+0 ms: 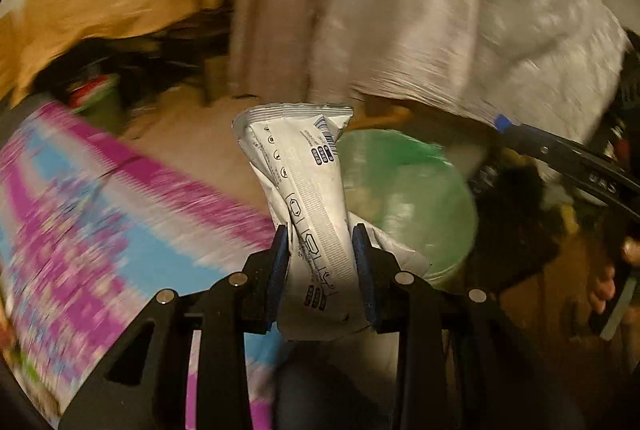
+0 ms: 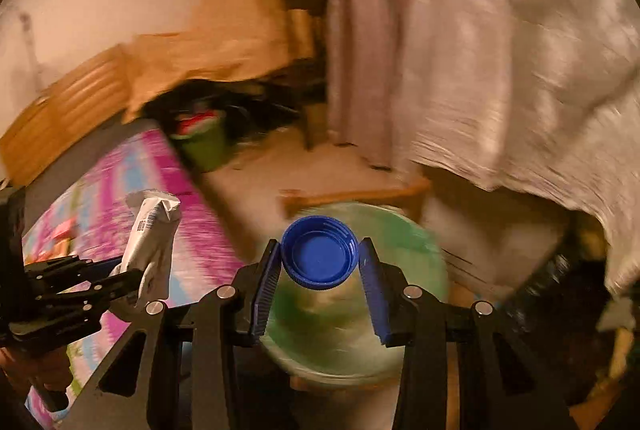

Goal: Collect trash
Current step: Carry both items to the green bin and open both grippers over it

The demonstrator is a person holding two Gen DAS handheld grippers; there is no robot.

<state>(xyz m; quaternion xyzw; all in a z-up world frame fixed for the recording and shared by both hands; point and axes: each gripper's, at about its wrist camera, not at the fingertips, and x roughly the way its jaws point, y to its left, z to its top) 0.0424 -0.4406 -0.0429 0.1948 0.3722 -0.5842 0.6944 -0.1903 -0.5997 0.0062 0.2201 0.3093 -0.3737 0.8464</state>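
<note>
at nine o'clock in both wrist views lies a blurred pink, purple and blue patterned bed cover (image 1: 92, 213), the surface the trash seems to have come from. toward the centre, the left gripper (image 1: 320, 250) is clamped on a crumpled white foil snack wrapper with black print (image 1: 304, 189), pinched low so its sealed top stands up toward twelve o'clock, clear of the pads. just past it at three o'clock sits a round green bin with a pale liner (image 1: 404, 189), its mouth open upward, the likely drop point. in the right view, the right gripper (image 2: 320, 262) hangs over that bin with a round blue ribbed plastic bottle cap (image 2: 319, 257) between its pads; the right pad looks slightly apart from it, so i cannot tell if the grip is firm. at two o'clock hangs a draped white cloth (image 2: 520, 49).
</note>
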